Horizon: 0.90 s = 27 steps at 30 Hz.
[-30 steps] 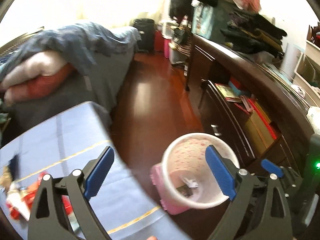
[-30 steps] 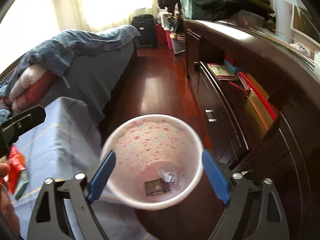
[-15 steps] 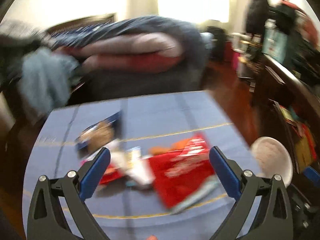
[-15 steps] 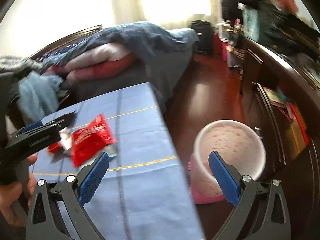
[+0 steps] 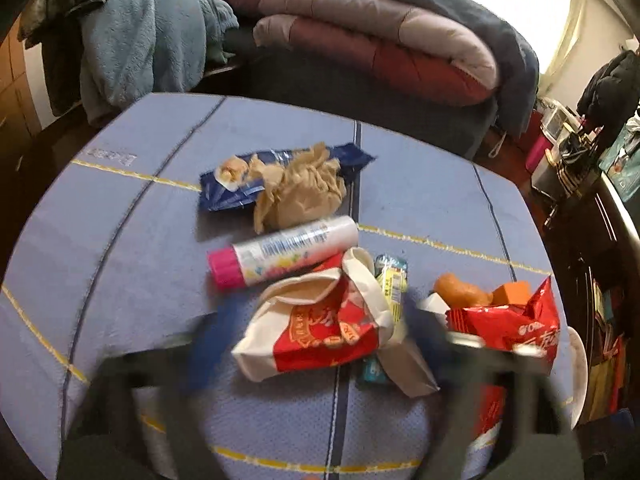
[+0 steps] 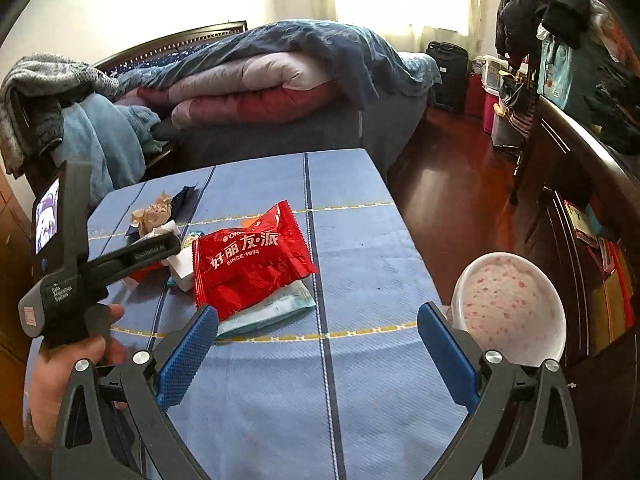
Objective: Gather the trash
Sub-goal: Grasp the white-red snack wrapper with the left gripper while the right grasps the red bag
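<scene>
Trash lay heaped on the blue tablecloth (image 6: 360,240): a red-and-white paper pouch (image 5: 320,328), a white tube with a pink cap (image 5: 280,250), a crumpled brown paper (image 5: 304,188) on a dark blue wrapper (image 5: 228,192), a small green-and-yellow packet (image 5: 392,280) and a red snack bag (image 6: 248,260) resting on a pale teal packet (image 6: 276,308). The left gripper (image 5: 320,344) pointed steeply down at the heap, its fingers smeared by motion in its own camera, and its jaws were closing with the red-and-white paper pouch between them; whether the pads already touched it could not be told. In the right wrist view, a hand (image 6: 68,376) held that gripper's black handle at the left edge, the arm of the tool angled over the pile. The right gripper (image 6: 316,356) hung over the near part of the cloth with its blue pads (image 6: 188,360) spread wide and nothing between them; the red snack bag lay just beyond its left pad. A pink-speckled white bin (image 6: 512,308) stood on the floor beside the table's right edge, close to the right pad.
</scene>
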{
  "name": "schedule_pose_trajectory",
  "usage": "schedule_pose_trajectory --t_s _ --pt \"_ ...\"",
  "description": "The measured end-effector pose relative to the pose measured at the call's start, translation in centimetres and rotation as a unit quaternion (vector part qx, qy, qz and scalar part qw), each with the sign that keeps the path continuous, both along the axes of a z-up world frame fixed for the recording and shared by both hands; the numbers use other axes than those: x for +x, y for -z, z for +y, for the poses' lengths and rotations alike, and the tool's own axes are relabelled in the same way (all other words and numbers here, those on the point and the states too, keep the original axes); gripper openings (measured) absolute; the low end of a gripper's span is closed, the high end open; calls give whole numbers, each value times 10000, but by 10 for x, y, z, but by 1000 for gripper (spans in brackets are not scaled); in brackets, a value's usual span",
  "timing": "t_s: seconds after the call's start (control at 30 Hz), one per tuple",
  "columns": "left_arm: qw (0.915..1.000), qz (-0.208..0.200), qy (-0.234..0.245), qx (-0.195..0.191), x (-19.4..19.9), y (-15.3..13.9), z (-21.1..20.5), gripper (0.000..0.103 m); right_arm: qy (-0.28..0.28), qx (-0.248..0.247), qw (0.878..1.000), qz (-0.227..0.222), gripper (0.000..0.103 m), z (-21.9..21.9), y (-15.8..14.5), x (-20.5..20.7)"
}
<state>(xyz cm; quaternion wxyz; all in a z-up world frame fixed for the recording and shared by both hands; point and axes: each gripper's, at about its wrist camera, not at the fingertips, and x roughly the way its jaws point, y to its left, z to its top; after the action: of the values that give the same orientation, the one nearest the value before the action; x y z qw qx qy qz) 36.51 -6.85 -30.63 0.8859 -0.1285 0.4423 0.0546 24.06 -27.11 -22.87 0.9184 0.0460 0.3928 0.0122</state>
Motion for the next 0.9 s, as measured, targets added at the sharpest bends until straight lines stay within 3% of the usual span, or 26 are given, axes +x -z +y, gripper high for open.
schedule_pose_trajectory --t_s 0.2,0.37,0.67,0.73,0.77,0.83,0.87,0.9 --pt "9987 -281 99 -410 -16 -8 17 67 -47 -72 10000 39 99 12 6 17" --pt "9978 -590 126 -277 -36 -30 36 67 -261 -96 9996 34 99 33 17 45" --pt "9971 -717 156 -199 -46 -44 64 68 -670 -179 9968 392 99 56 51 87" --pt "9970 -731 159 -215 -46 -46 66 68 -640 68 9972 385 86 50 50 87" --pt "9969 -737 172 -236 -45 -46 67 68 -643 135 9971 387 68 48 50 87" --pt "9967 -731 212 -292 -45 -46 65 68 -629 150 9969 442 50 44 48 87" --pt "9965 -741 232 -319 -47 -47 63 68 -610 153 9971 430 33 43 48 86" --pt "9963 -754 254 -334 -48 -47 63 68 -608 201 9971 411 29 41 46 84"
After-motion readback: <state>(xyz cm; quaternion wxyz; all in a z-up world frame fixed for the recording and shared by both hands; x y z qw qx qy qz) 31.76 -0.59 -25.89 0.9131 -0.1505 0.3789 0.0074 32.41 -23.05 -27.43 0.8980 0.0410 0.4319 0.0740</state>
